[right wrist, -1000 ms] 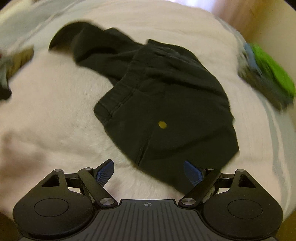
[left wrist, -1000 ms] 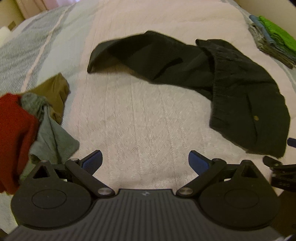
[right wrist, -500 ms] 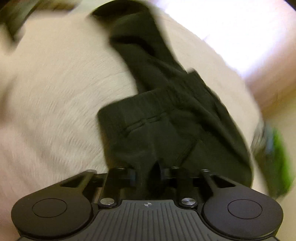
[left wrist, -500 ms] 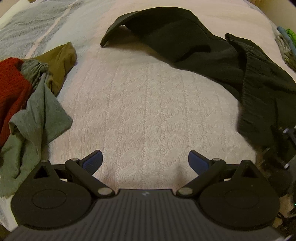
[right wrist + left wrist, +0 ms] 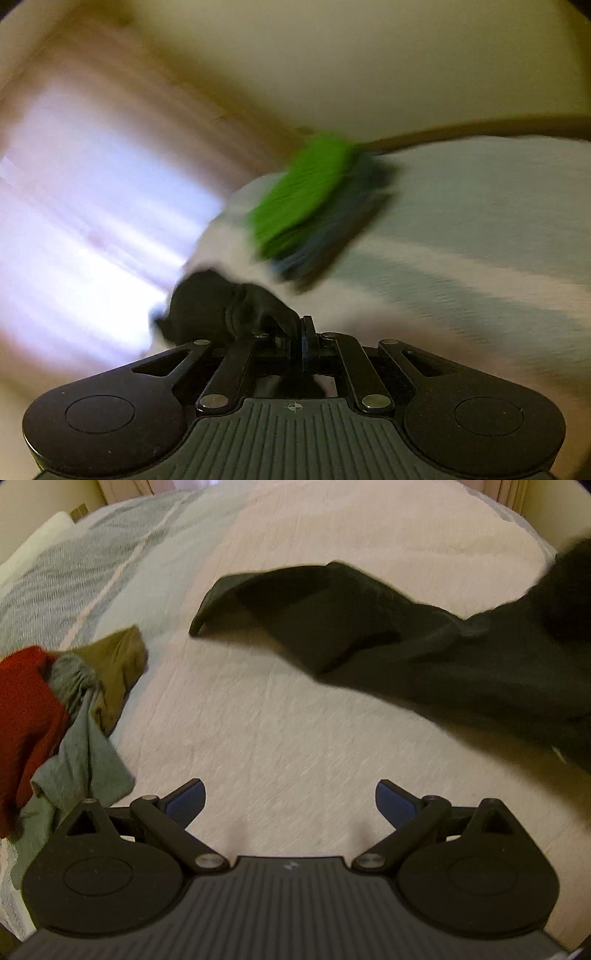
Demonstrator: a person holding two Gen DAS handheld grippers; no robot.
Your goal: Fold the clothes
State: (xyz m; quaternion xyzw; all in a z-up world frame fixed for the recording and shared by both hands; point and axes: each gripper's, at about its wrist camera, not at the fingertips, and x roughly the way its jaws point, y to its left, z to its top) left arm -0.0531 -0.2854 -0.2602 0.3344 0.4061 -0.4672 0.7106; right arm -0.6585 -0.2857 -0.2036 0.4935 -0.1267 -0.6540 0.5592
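Note:
Black trousers point(image 5: 424, 653) stretch across the white bed cover point(image 5: 266, 720), one leg end lying at the centre, the other end lifted off to the right. My left gripper point(image 5: 290, 801) hovers open over bare cover, short of the trousers, with nothing between its blue pads point(image 5: 186, 801). In the blurred right wrist view, my right gripper point(image 5: 301, 339) is shut on a bunched edge of the black trousers point(image 5: 218, 306), raised above the bed.
A heap of unfolded clothes, red point(image 5: 22, 716), grey-green point(image 5: 81, 753) and olive point(image 5: 114, 672), lies at the left. A folded stack topped with green point(image 5: 299, 195) sits on the bed ahead of the right gripper. Striped bedding point(image 5: 74, 576) lies at far left.
My right gripper closed on the trousers' waist end and lifted it up and to the right, swinging its view toward the folded stack. The trousers have stretched out. The left gripper stays open.

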